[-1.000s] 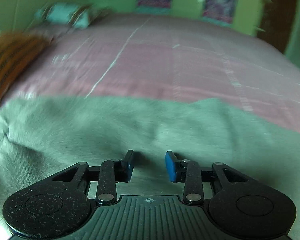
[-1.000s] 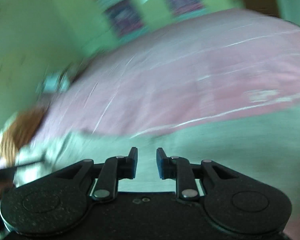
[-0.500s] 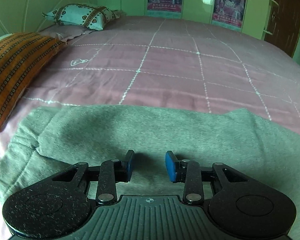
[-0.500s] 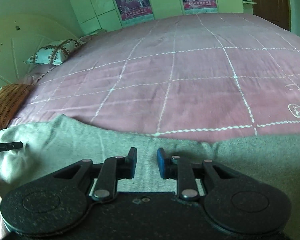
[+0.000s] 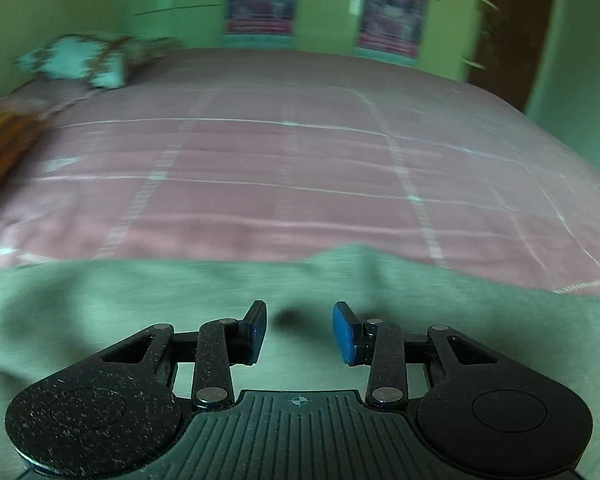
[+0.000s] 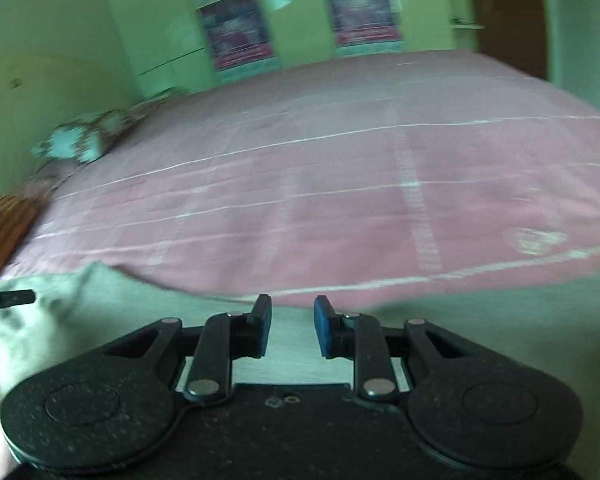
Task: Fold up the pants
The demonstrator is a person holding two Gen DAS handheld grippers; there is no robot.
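Both my cameras have swung since half a second ago, blurring the room that was sharp then. The pink bed [image 5: 300, 168] fills both views; across its near edge the grey pants [image 5: 100, 320] lie flat, long axis running left to right. I cannot tell which end is the waist. My left gripper [image 5: 299, 332] hangs above the cloth, jaws wide apart and empty; my right gripper [image 6: 292, 326], narrower, grips nothing.
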